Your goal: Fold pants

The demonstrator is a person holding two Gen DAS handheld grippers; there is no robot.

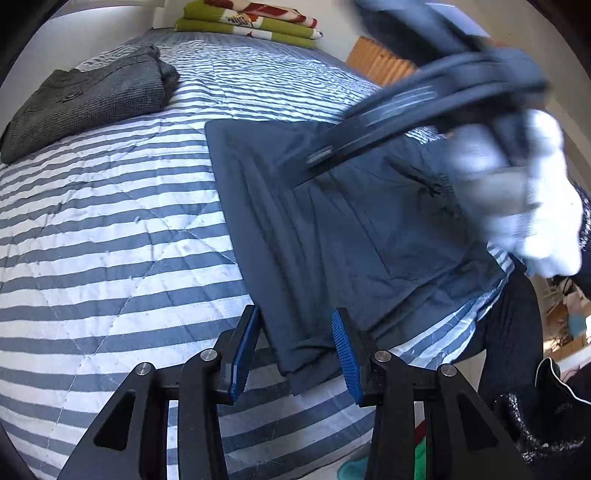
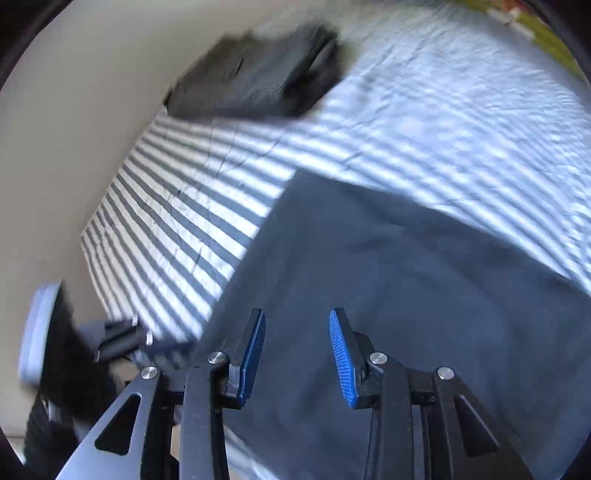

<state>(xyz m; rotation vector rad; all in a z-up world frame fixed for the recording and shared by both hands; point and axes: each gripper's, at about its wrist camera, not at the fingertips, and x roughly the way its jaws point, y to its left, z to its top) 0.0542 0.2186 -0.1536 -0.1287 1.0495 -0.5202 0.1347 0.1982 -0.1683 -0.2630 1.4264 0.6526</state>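
Note:
Dark navy pants (image 1: 351,221) lie folded lengthwise on the striped bed cover (image 1: 110,240). My left gripper (image 1: 295,321) stands open at the near end of the pants, with the hem corner between its blue pads and neither pad visibly pressing on it. My right gripper (image 2: 297,317) hangs open over the broad dark cloth of the pants (image 2: 406,295), nothing between its fingers. In the left wrist view the right gripper (image 1: 321,155) appears blurred above the pants, held by a white-gloved hand (image 1: 535,206).
A second, grey pair of pants (image 1: 92,96) sits folded at the far left of the bed (image 2: 258,74). A green and red folded blanket (image 1: 251,22) rests at the head. The bed's near edge and a person's dark leg (image 1: 509,332) are at the right.

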